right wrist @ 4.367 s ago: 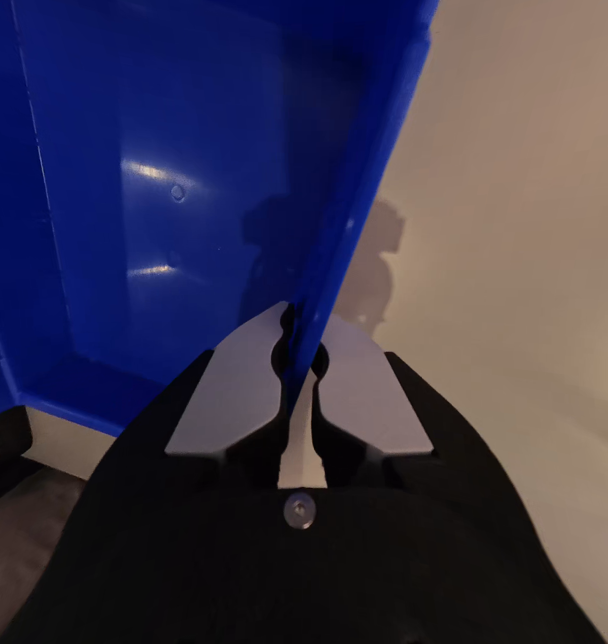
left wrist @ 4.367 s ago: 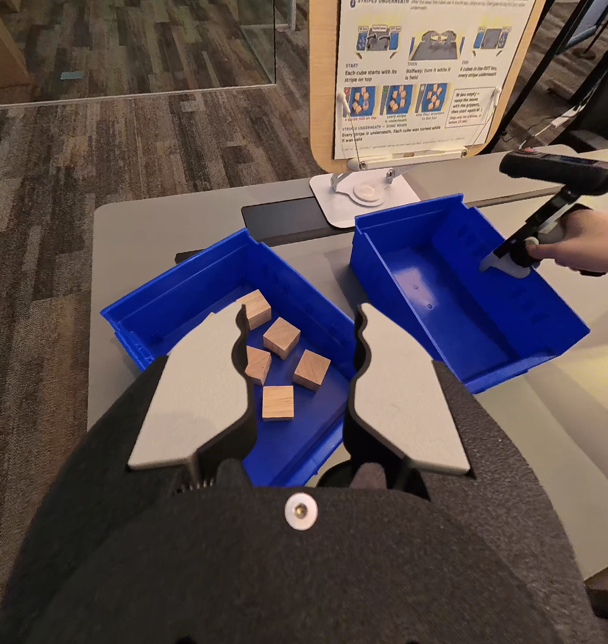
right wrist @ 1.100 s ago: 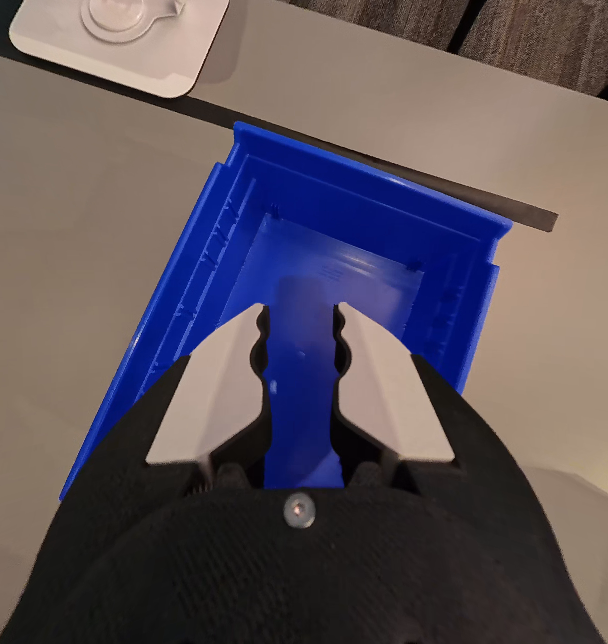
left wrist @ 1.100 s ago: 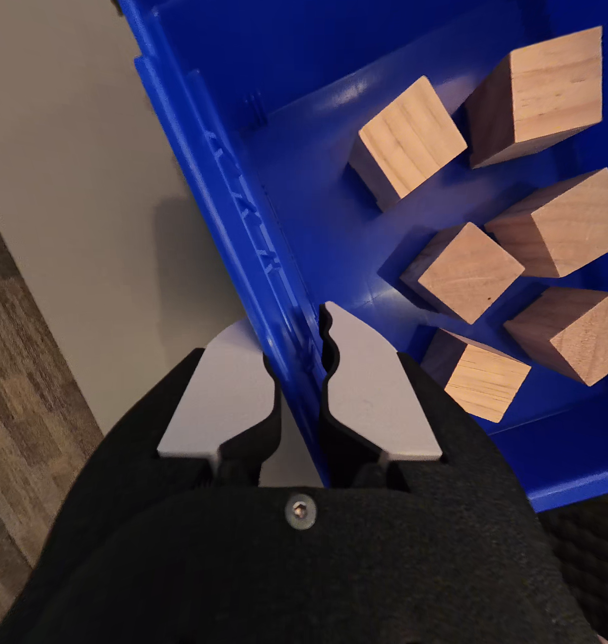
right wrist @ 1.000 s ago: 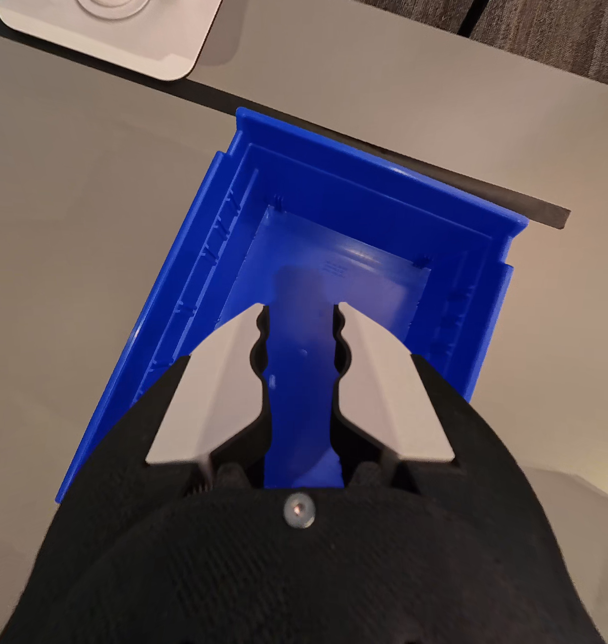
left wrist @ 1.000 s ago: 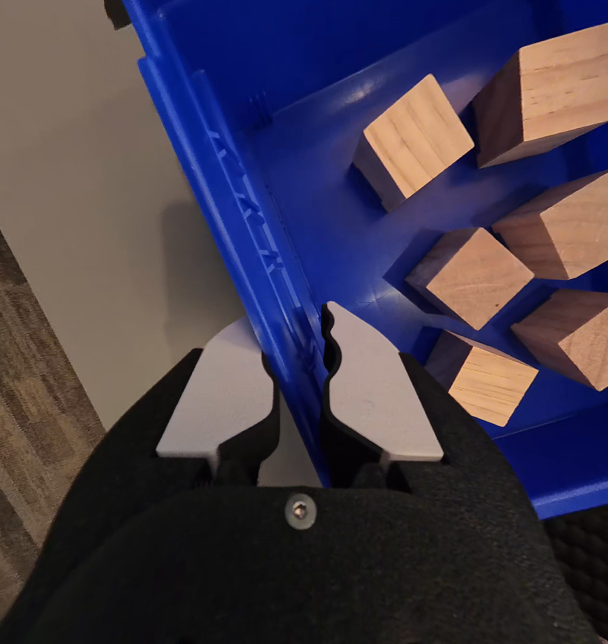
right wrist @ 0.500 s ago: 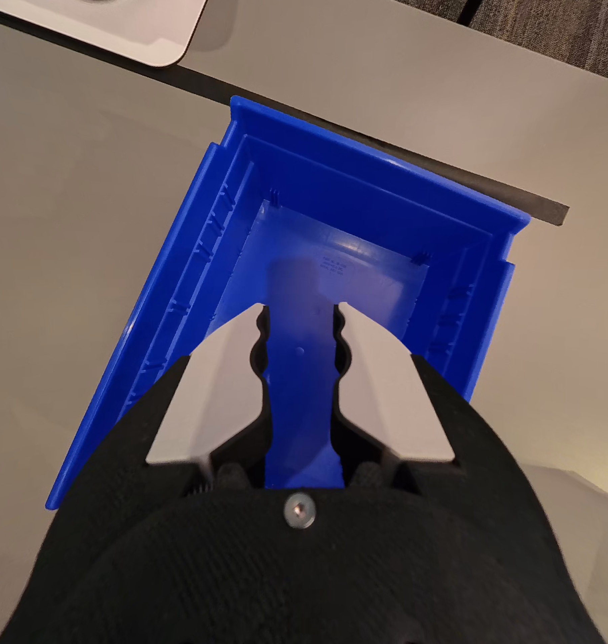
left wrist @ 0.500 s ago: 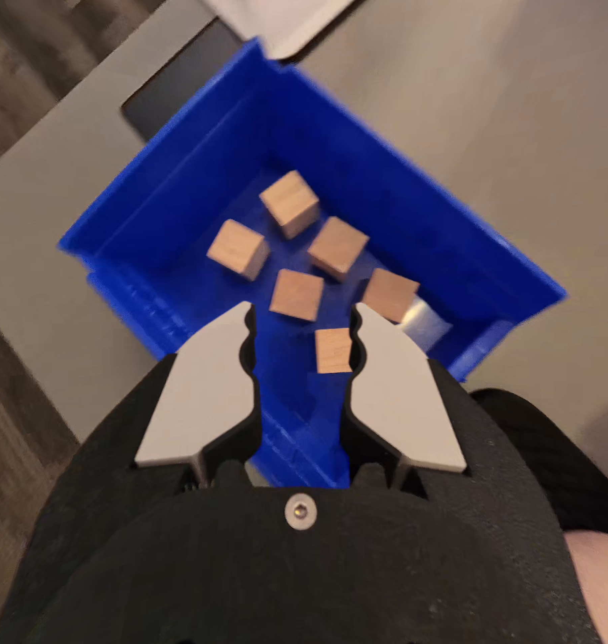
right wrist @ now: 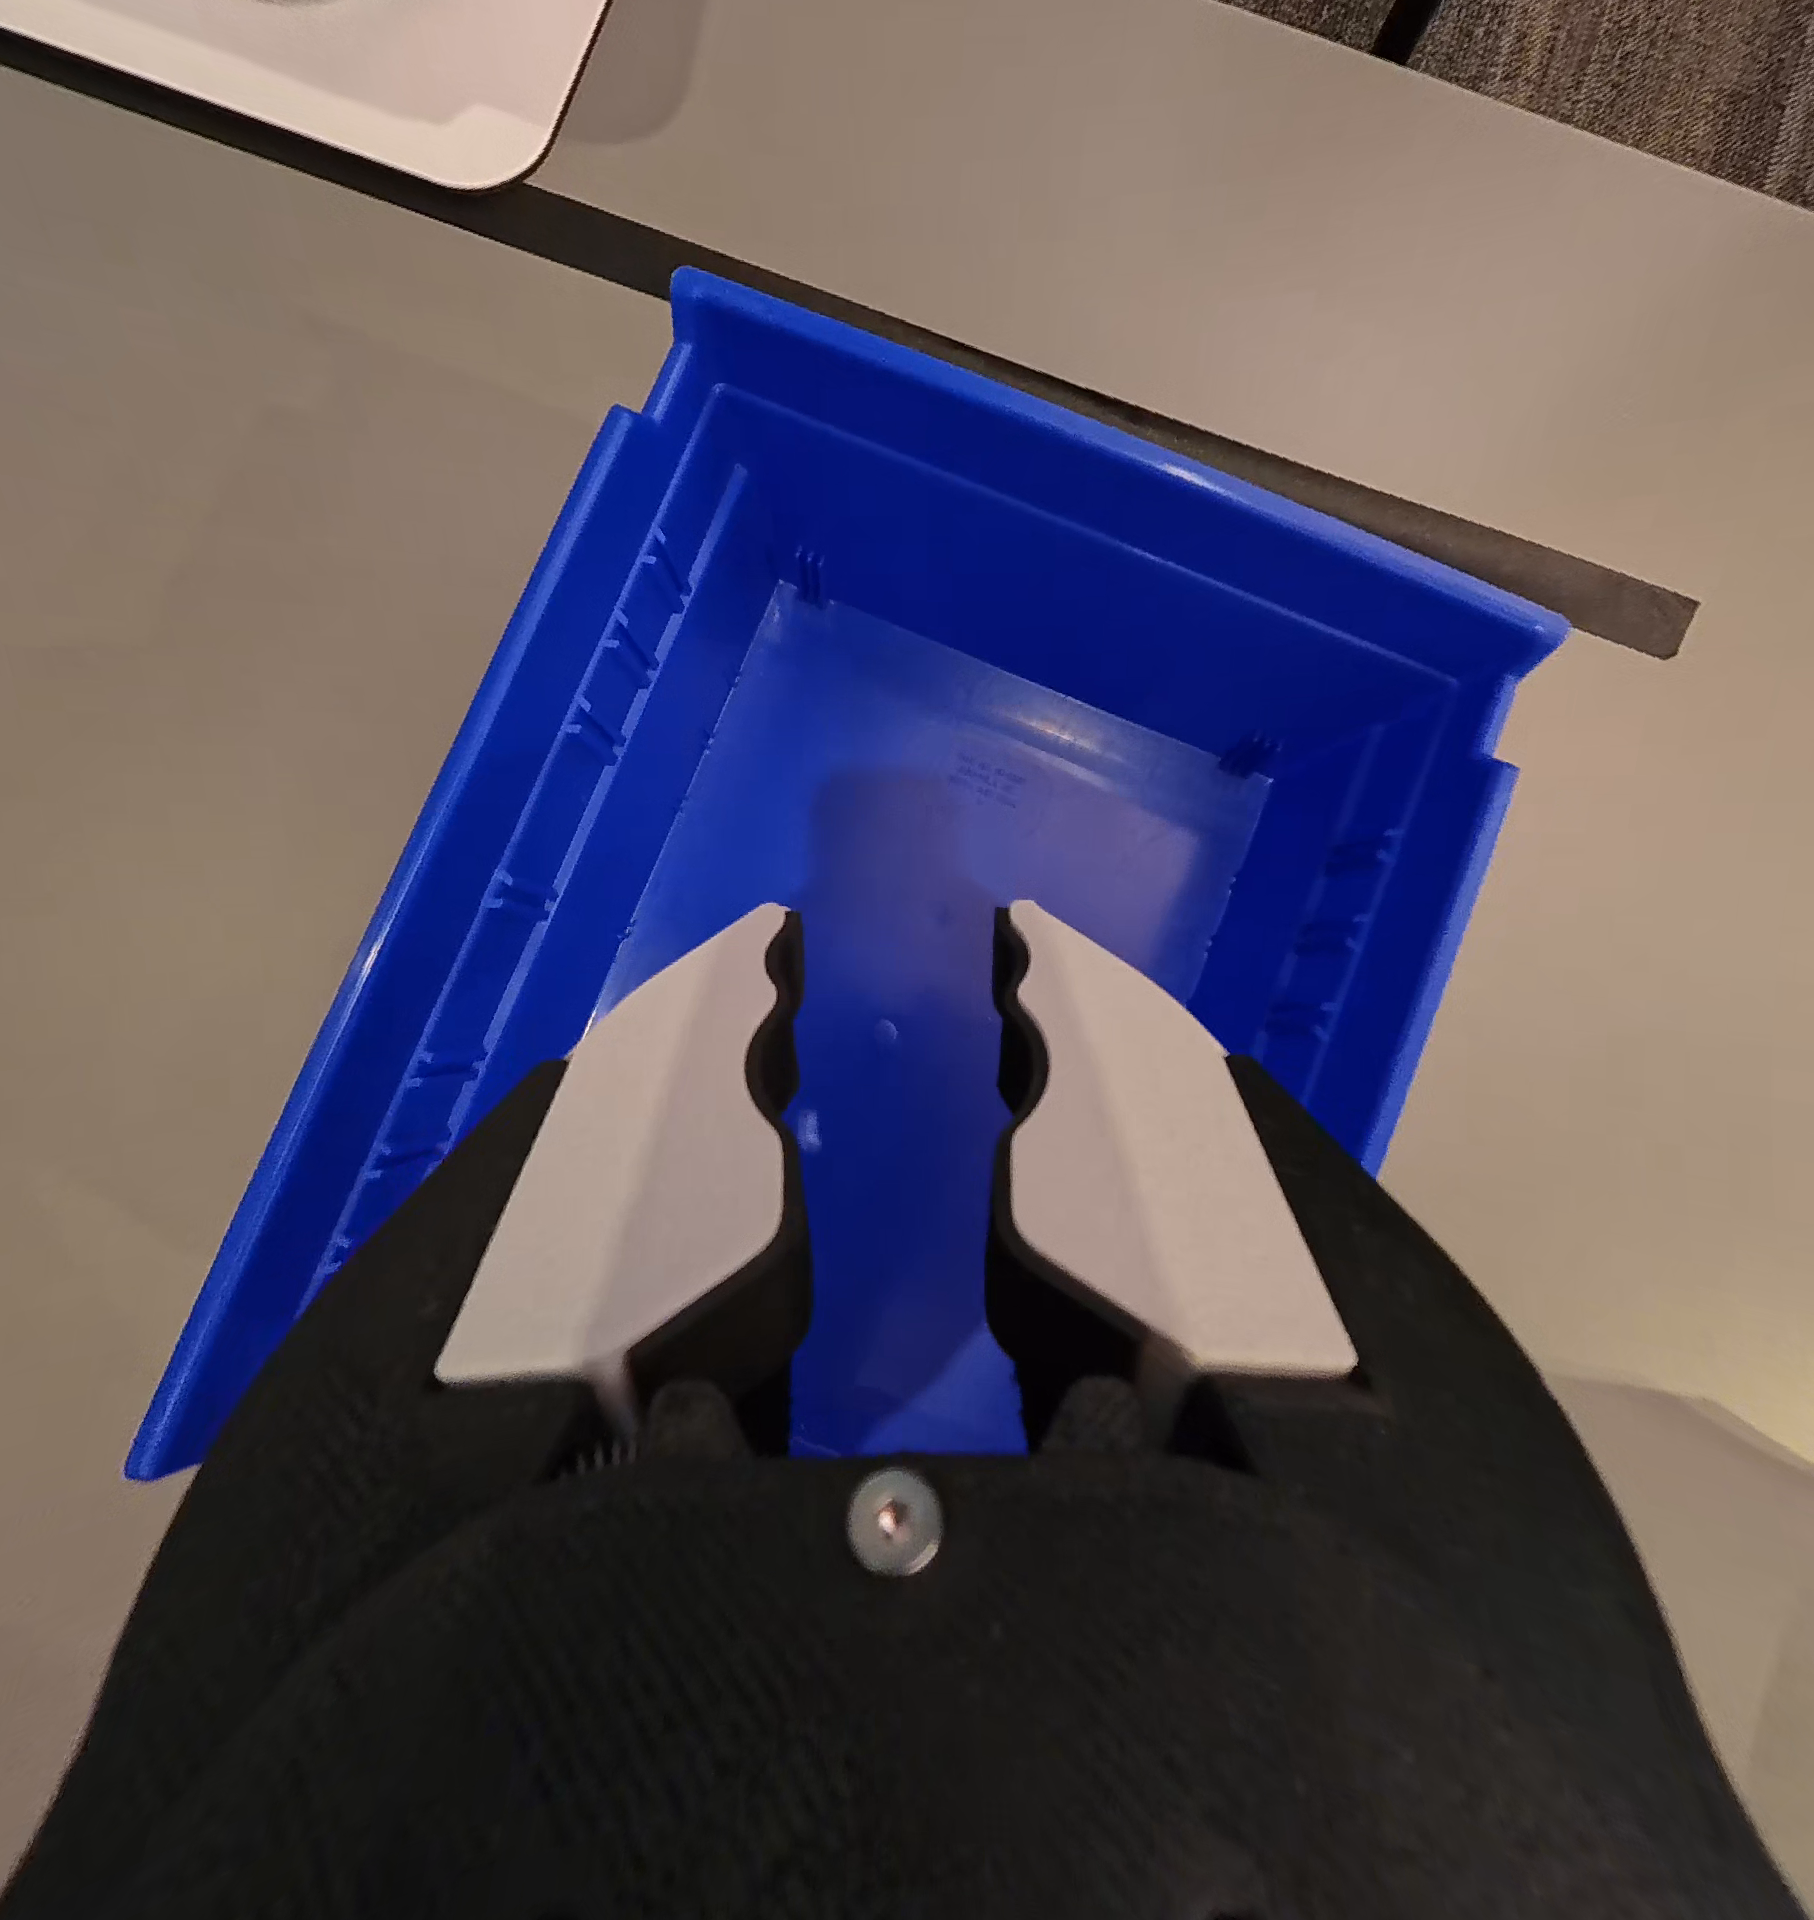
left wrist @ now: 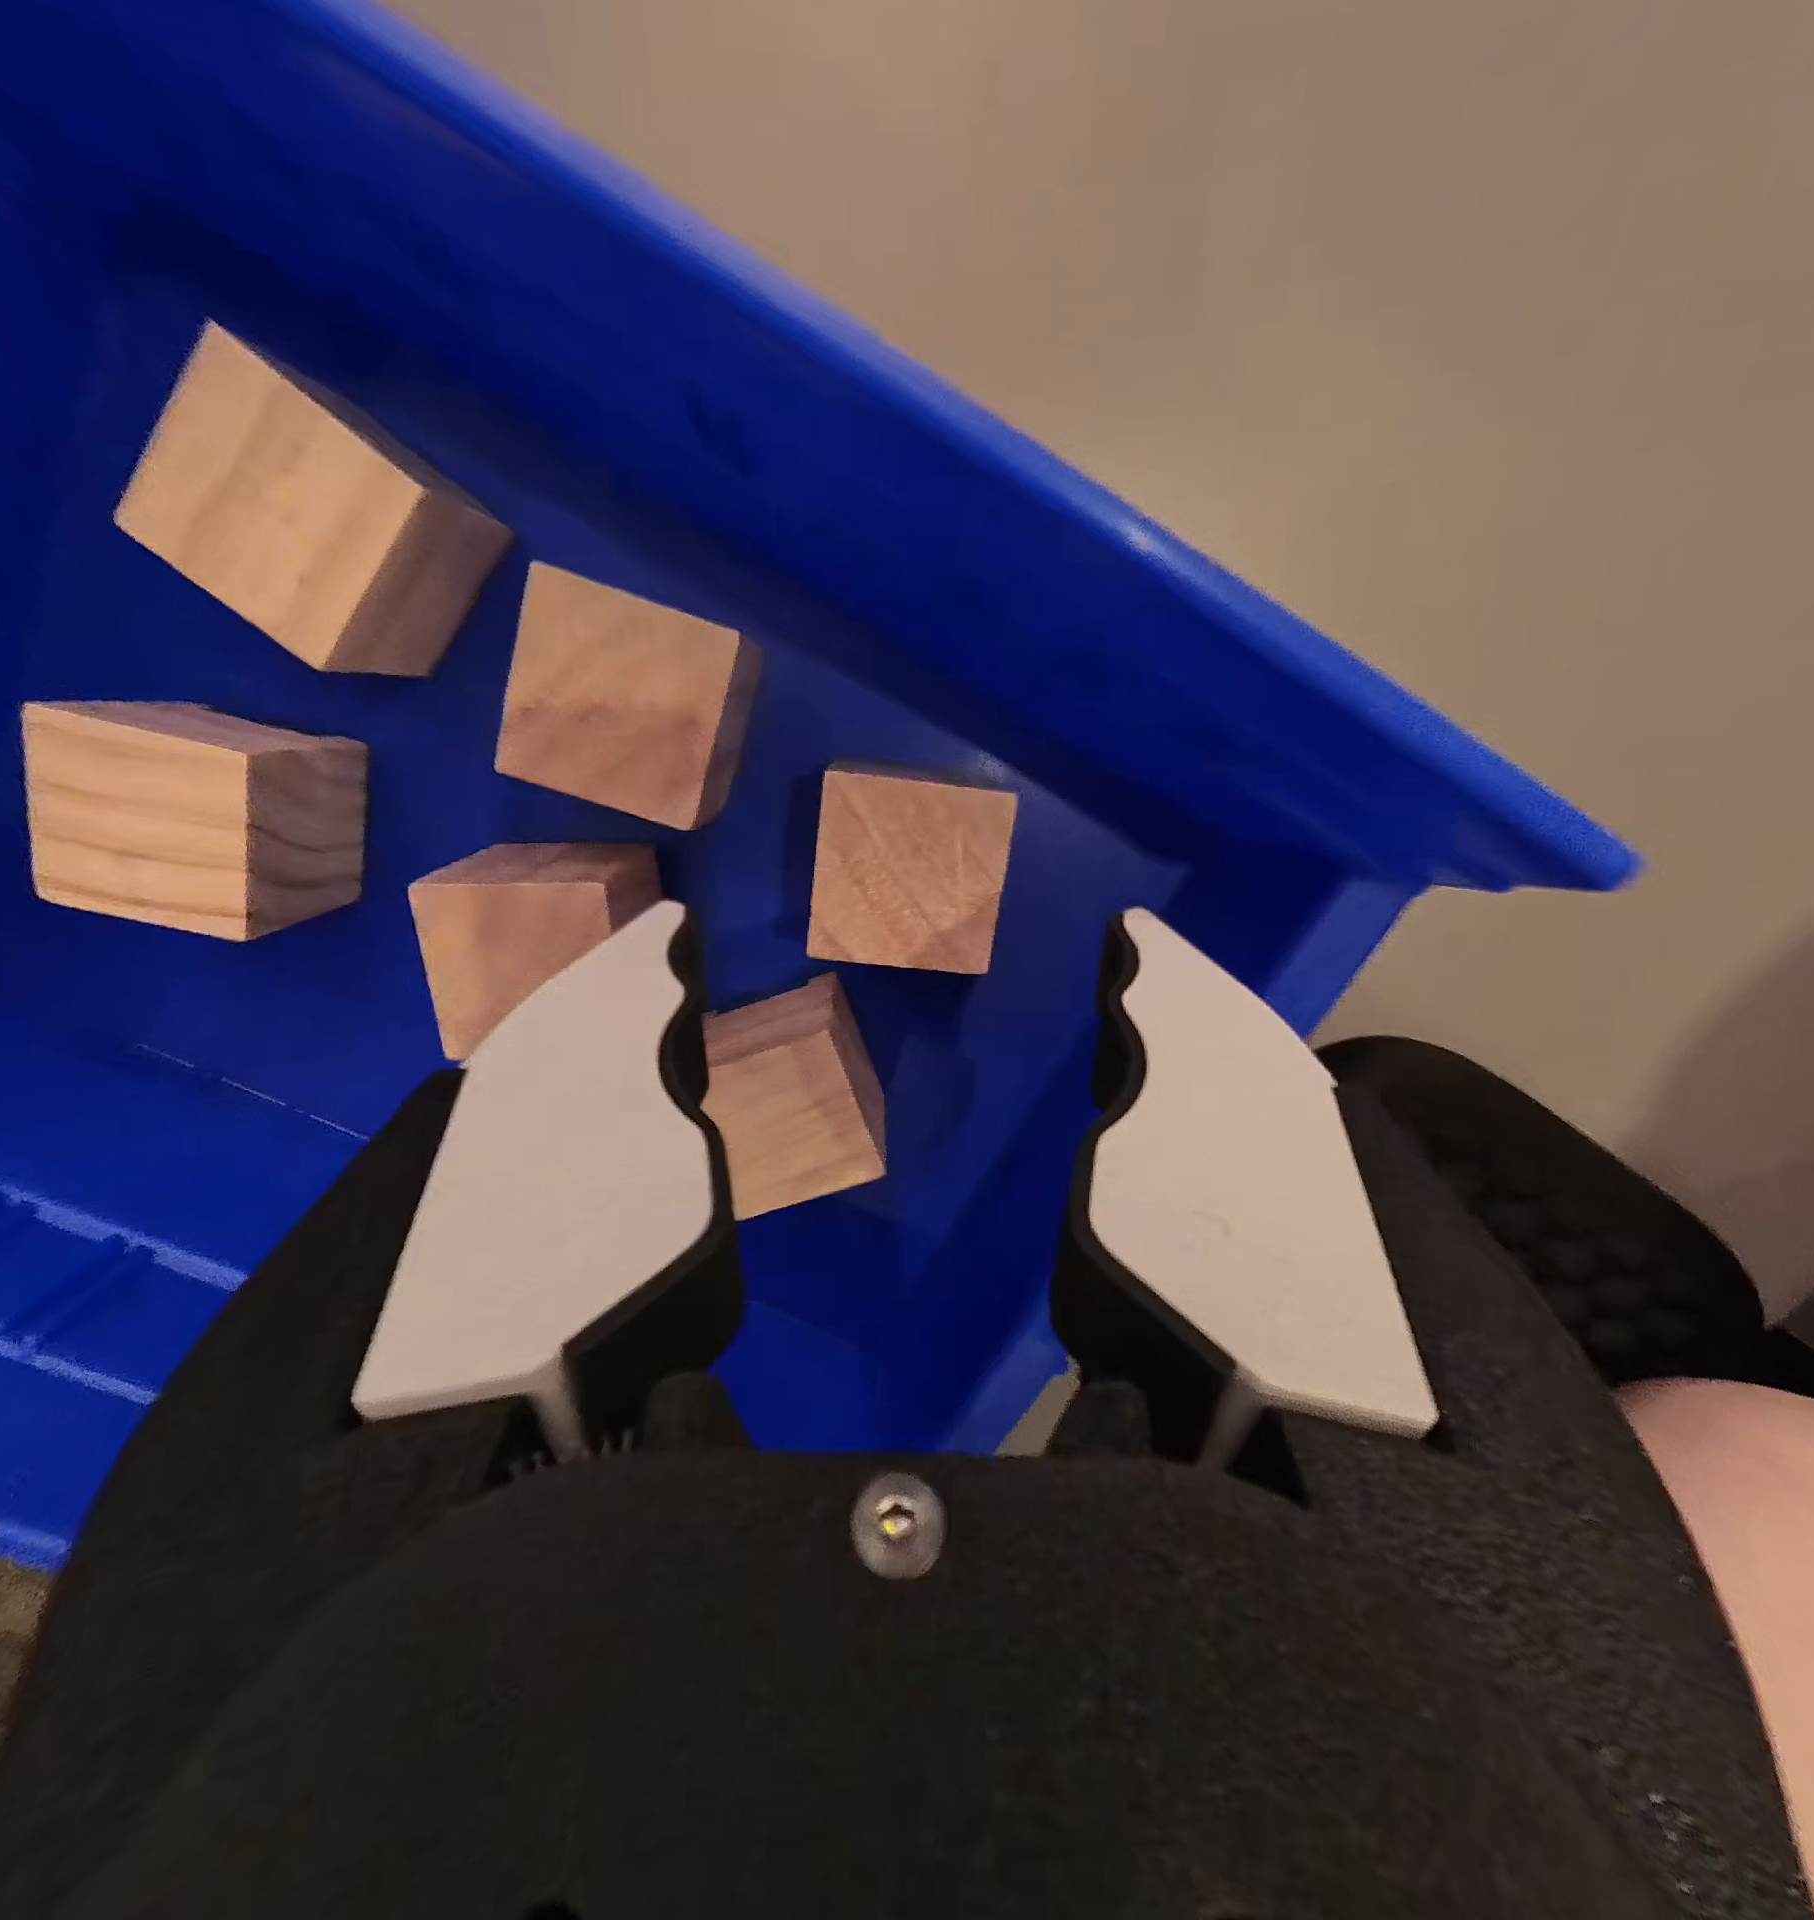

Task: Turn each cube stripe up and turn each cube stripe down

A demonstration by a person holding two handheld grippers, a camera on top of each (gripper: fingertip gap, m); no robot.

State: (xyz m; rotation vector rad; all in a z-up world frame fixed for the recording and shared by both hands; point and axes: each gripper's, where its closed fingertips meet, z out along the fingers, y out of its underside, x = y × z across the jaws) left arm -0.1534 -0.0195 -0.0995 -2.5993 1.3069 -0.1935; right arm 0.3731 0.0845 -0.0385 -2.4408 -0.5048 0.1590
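Note:
Several plain wooden cubes lie in a blue bin in the left wrist view; no stripe shows on any visible face. My left gripper is open, low inside the bin's near end. The nearest cube sits between its jaws, close to the left finger, not gripped. Another cube lies just beyond the tips. My right gripper is open and holds nothing, above a second blue bin with no cubes in it.
Both bins stand on a grey table. A white base plate lies at the far left of the right wrist view, with a black strip behind the bin. A person's arm shows at lower right in the left wrist view.
My left gripper let go of the bin wall, rose, then dropped into the bin with its jaws wider, straddling a cube. The right gripper stayed open, drifting slightly over its bin.

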